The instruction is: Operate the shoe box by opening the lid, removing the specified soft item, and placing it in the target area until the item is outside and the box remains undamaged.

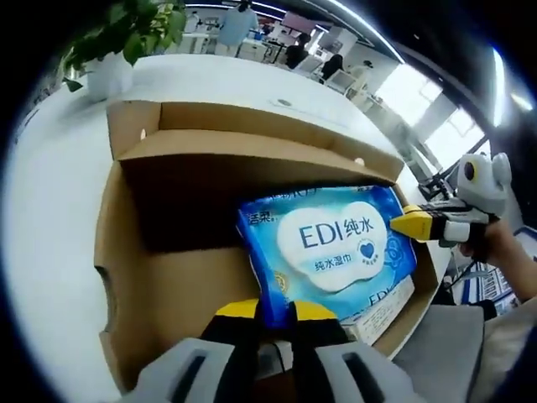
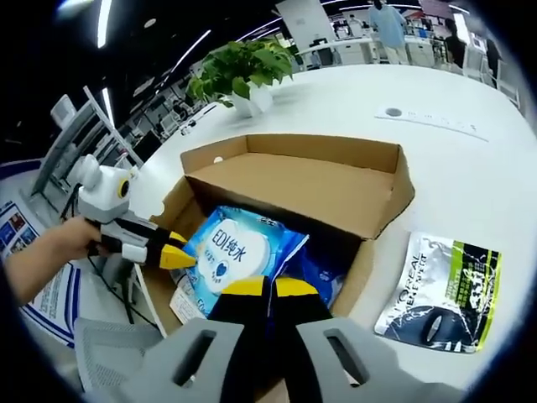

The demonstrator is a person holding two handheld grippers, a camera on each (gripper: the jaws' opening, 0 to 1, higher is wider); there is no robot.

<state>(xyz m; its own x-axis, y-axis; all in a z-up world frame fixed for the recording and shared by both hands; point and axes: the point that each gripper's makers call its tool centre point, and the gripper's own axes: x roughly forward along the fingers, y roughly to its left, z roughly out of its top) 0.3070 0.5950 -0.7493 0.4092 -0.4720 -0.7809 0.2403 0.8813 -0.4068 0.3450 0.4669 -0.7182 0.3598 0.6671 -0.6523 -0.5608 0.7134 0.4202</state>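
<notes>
lid of brown cardboard shoe box (image 2: 336, 180) already open on white desk (image 2: 470, 168). blue-white soft wet wipes pack (image 1: 331, 243) not out yet, raised over box. left gripper (image 1: 275, 312) and right gripper (image 2: 268, 287) each clamped on pack edge. left to do: lift out, place on desk.

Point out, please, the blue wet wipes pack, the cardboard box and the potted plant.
Blue wet wipes pack (image 1: 331, 243), left gripper view: on its white label.
Cardboard box (image 2: 285, 189), right gripper view: on the inner face of its open lid.
Potted plant (image 2: 239, 67), right gripper view: on its green leaves.
</notes>
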